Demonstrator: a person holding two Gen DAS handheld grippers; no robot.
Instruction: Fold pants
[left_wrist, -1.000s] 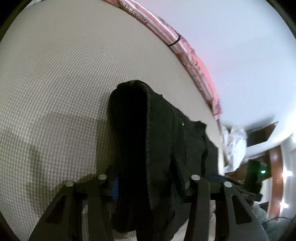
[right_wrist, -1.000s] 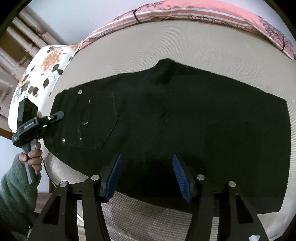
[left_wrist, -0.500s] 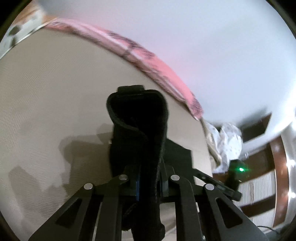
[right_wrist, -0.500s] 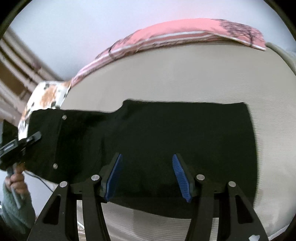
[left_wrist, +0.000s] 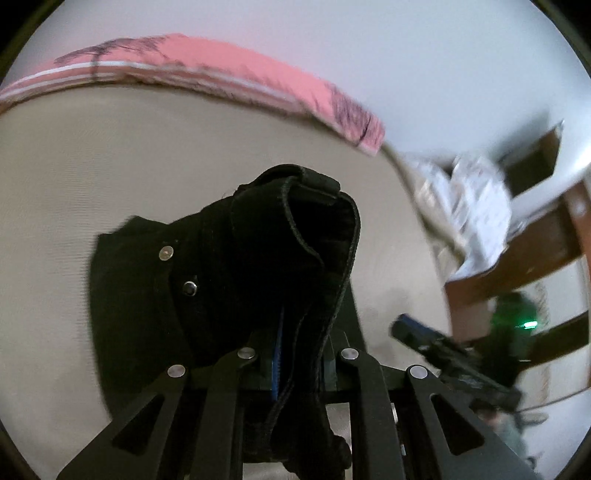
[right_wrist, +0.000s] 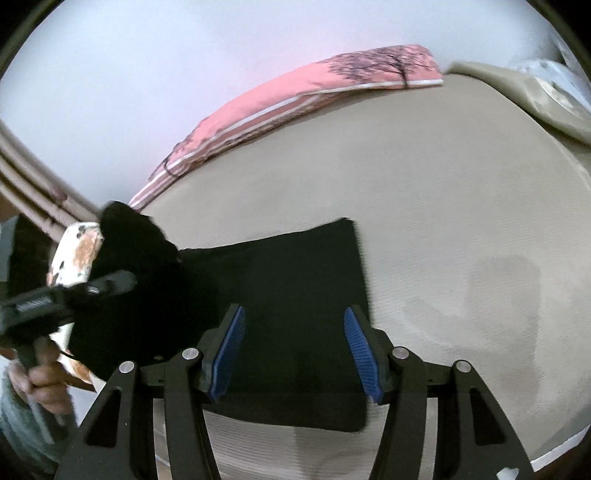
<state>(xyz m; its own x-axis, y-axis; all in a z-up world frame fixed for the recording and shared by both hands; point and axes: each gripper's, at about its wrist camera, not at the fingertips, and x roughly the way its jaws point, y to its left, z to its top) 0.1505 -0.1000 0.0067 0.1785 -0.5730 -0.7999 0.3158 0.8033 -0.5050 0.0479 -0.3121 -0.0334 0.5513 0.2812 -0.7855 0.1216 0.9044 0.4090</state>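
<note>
Left gripper (left_wrist: 295, 373), seen from its own camera, is pinched tight on the waist end of the black pants (left_wrist: 207, 280). Its jaws had just been closing, and a thick bunch of cloth sits between them. The waistband curls up in a loop right in front of the camera (two shiny studs show on the cloth to the left). That end hangs in the air above the beige bed (left_wrist: 110, 155). The pink blanket (left_wrist: 221, 70) lies along the far edge. The other tool shows low on the right, blurry.

From the right wrist view, the right gripper (right_wrist: 293, 350) hovers with its blue pads apart and nothing between them. The flat part of the pants (right_wrist: 295, 280) lies on the bed (right_wrist: 461, 206) just under and ahead of it. The long way of the pants runs from left to right here. The lifted end is on the left, held up by the left gripper (right_wrist: 110, 282), with a hand (right_wrist: 44, 380) on its handle. The free end stops just past the right pad. I think the left hand must carry its end across toward that free end, and the right gripper is nearer to it.
</note>
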